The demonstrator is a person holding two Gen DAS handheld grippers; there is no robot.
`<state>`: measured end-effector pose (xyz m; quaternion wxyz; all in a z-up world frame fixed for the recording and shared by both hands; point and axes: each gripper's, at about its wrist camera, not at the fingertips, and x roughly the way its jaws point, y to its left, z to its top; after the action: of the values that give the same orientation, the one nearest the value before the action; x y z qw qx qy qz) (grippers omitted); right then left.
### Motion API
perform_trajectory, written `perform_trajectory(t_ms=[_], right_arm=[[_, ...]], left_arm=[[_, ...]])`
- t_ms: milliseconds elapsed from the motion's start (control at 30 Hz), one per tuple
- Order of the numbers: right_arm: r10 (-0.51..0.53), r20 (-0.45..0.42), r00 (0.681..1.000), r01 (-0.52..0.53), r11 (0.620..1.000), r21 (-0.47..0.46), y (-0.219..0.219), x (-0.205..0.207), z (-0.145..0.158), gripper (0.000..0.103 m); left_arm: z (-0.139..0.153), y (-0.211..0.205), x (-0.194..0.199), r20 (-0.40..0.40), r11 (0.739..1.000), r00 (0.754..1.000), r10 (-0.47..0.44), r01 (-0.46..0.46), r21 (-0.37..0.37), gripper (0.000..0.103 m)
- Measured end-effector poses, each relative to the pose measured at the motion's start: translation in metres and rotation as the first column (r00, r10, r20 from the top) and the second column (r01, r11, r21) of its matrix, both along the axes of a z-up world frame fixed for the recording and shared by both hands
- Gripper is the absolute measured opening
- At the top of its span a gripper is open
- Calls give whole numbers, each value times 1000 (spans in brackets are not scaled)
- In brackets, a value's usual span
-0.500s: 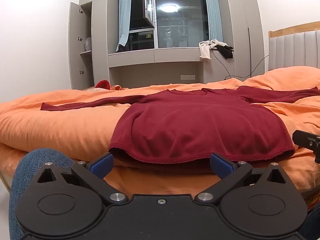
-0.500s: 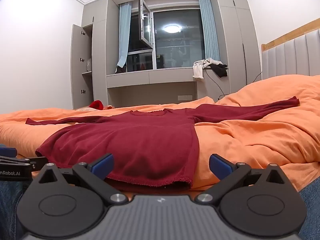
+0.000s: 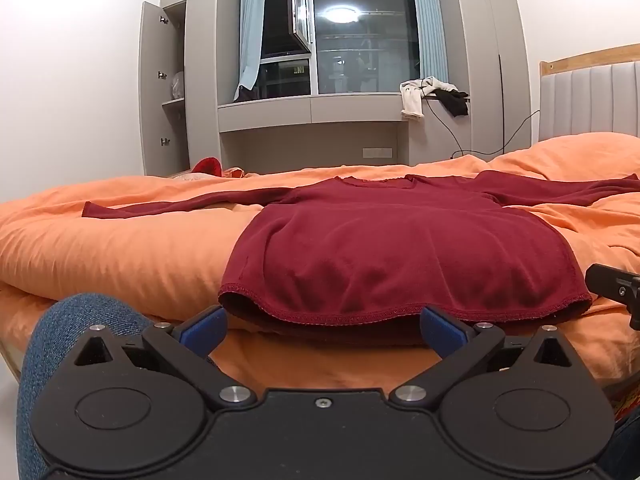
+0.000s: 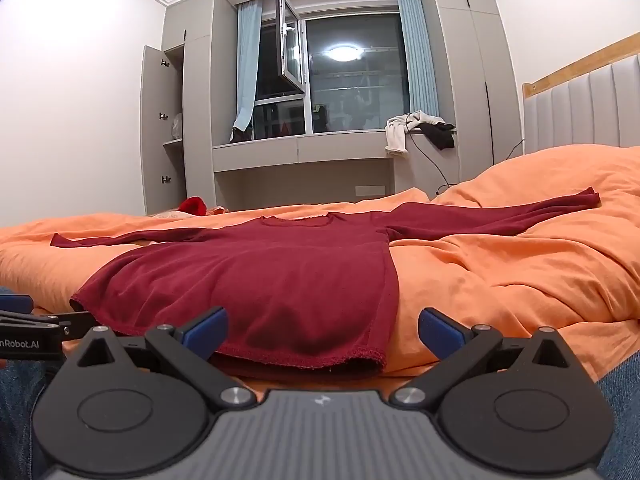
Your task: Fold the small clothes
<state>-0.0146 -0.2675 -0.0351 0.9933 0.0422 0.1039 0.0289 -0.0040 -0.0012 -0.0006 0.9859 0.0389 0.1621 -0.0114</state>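
Maroon top (image 3: 400,248) lies flat on the orange bed (image 3: 100,248), sleeves spread, apparently laid out for folding. Left gripper (image 3: 322,326) hovers wide open and empty at its hem; right gripper (image 4: 322,326) likewise, at the hem's right corner. The right sleeve's end is cut off in the left view.

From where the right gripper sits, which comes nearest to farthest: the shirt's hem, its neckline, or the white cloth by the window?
1. Dark red shirt's hem, just ahead, low.
2. Its neckline, mid-bed.
3. White cloth on the ledge, far right.
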Motion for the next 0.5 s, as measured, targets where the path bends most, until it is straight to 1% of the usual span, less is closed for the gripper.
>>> perform_trajectory(t_ms=[100,133,200,400,500], right_arm=[[-4,-4,1000,4,1000,2,2,-1,0,103],[-4,-13,1000,4,1000,6,1,3,1,103],[-2,-15,1000,3,1000,10,1,4,1,103],[4,-20,1000,-4,1000,11,1,6,1,103],[4,-20,1000,-4,1000,12,1,6,1,103]], left_arm=[[1,-4,-2,2,1000,1000,-3,3,4,102],[-3,3,3,-4,1000,1000,1,-1,4,102],[-3,3,3,-4,1000,1000,2,-2,3,103],[-4,2,-2,-3,1000,1000,-1,1,3,102],[-3,3,3,-6,1000,1000,3,-3,-1,103]])
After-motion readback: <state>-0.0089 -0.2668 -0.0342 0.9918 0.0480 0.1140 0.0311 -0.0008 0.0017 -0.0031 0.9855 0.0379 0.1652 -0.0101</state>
